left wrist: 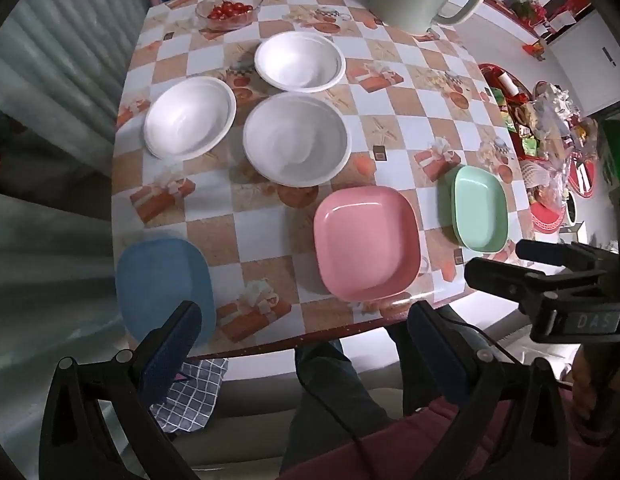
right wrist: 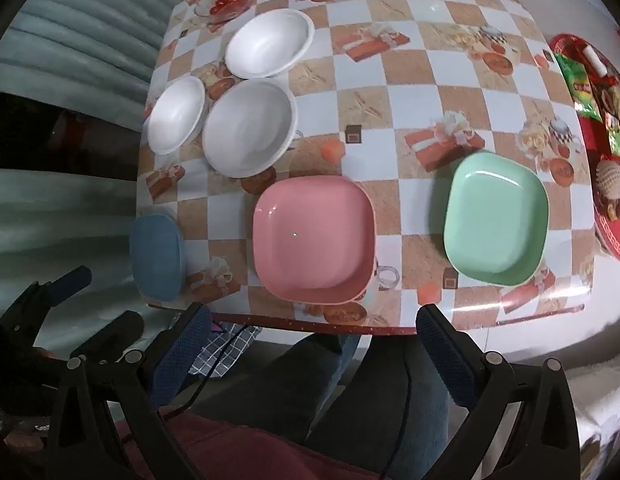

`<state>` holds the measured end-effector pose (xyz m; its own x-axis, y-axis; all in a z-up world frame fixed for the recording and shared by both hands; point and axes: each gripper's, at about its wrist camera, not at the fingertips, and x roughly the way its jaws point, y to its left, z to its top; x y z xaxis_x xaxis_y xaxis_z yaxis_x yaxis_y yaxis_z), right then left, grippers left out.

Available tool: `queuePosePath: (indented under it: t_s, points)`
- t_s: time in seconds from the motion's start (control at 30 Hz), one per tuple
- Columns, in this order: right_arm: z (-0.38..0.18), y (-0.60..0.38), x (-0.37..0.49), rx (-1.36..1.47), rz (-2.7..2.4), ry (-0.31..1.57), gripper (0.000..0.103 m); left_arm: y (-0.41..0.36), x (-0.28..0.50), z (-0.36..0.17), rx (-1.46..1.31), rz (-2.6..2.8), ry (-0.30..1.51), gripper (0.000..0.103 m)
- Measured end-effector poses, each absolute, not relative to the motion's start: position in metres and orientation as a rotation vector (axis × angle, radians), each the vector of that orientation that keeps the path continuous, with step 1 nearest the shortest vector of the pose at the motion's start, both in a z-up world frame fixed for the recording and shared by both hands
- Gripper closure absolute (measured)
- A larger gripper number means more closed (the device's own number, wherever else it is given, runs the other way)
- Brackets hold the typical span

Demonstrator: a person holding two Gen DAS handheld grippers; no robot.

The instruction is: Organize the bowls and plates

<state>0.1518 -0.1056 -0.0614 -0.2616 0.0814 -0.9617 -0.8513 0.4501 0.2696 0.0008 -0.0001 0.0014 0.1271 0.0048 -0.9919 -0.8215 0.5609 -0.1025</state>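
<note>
Both grippers, left gripper and right gripper, hang wide open and empty near the pink plate, probably ready to start stacking.

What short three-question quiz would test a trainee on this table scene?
1. How many white bowls are on the table?
2. True or false: the pink plate lies between the blue plate and the green plate.
3. Which is holding something: left gripper, right gripper, or neither?

Key: 1. Three. 2. True. 3. Neither; both stand open and empty.
</note>
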Motion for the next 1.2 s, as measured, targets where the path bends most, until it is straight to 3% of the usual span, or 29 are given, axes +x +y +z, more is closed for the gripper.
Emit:
queuePosePath:
  t_s: [0.97,1.2]
  points:
    - [-0.067,-0.108,0.153,-0.74,1.036,1.532,0.0,0.001,-0.005,0.005,-0.767,0.76,1.186,0.0]
    - [-0.07,-0.107,0.153,-0.782,0.996,1.537,0.0,0.003,0.0,0.0,-0.853,0.698,1.278,0.0]
